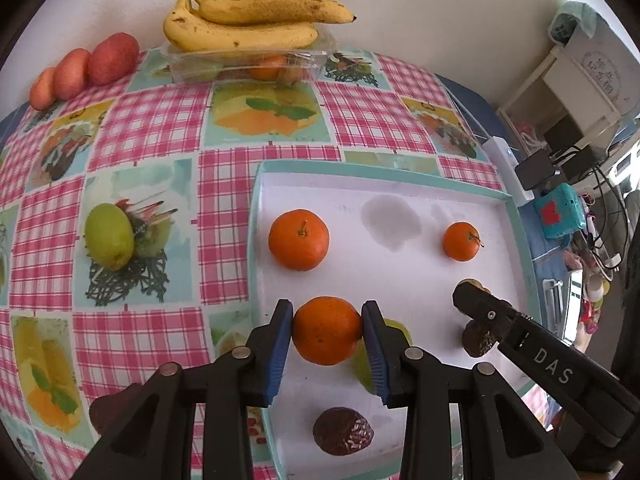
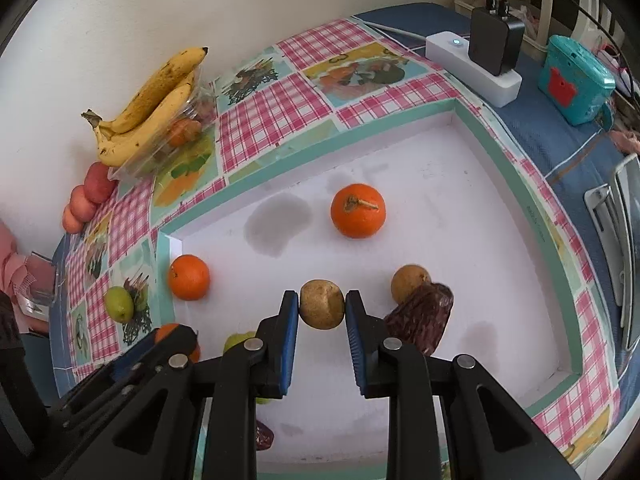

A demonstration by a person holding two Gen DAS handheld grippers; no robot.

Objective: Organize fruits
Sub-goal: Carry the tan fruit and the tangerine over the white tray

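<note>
The left tongs point(image 1: 327, 330) are clamped on an orange point(image 1: 327, 330), the fruit squarely between the blue pads and carried over the near-left part of the white tray point(image 1: 400, 184), above a green fruit point(image 1: 398, 330) lying beneath; two more oranges sit farther in; to the right, the right tongs point(image 2: 322, 310) are clamped on a small brown fruit point(image 2: 322, 310), held just left of another brown fruit point(image 2: 410, 282) and a date point(image 2: 424, 316) on the tray floor; each load likely needs only lowering beside its kind.

- "DAS" in white letters on the black right tongs point(image 1: 468, 300), seen from the left wrist.
- A round printed mark on the white box point(image 1: 600, 76) beyond the surface's far right corner is too blurred to read.
</note>
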